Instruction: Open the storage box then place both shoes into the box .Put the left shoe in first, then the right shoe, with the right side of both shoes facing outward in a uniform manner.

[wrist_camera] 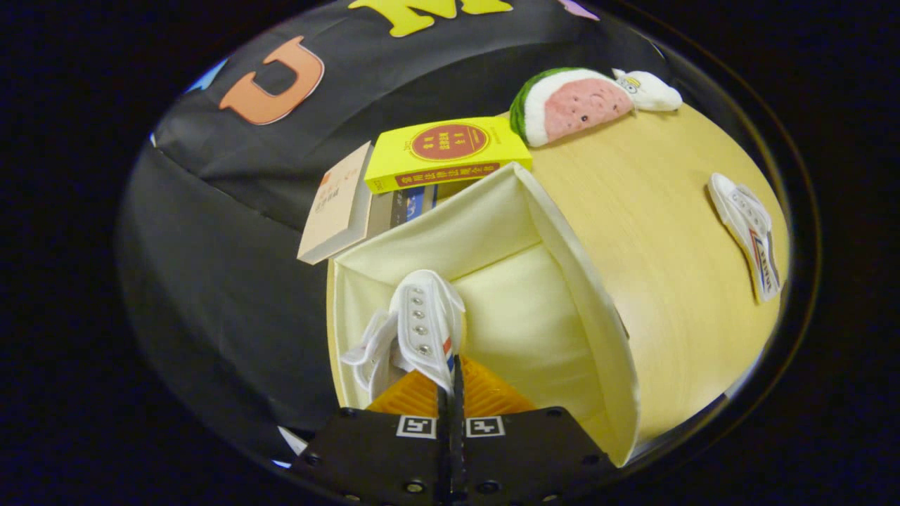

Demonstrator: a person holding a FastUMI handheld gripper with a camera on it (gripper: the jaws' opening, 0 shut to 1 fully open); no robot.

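Observation:
A cream fabric storage box [562, 239] stands open on the wooden table, just ahead of my fingers. My gripper [453, 383] is shut on a white lace-up shoe [422, 327], pinching its upper edge near the eyelets. The shoe hangs over the left part of the box's inside, toe pointing away from me, laces dangling to the left. A second white shoe [749, 235] with a red and blue stripe lies on its side on the table, far right of the box.
Several books [443, 151], a yellow one on top, lie behind the box, and a beige book [337, 207] leans off to their left. A watermelon-slice plush [573, 105] and a small white plush [650, 90] sit at the table's far end.

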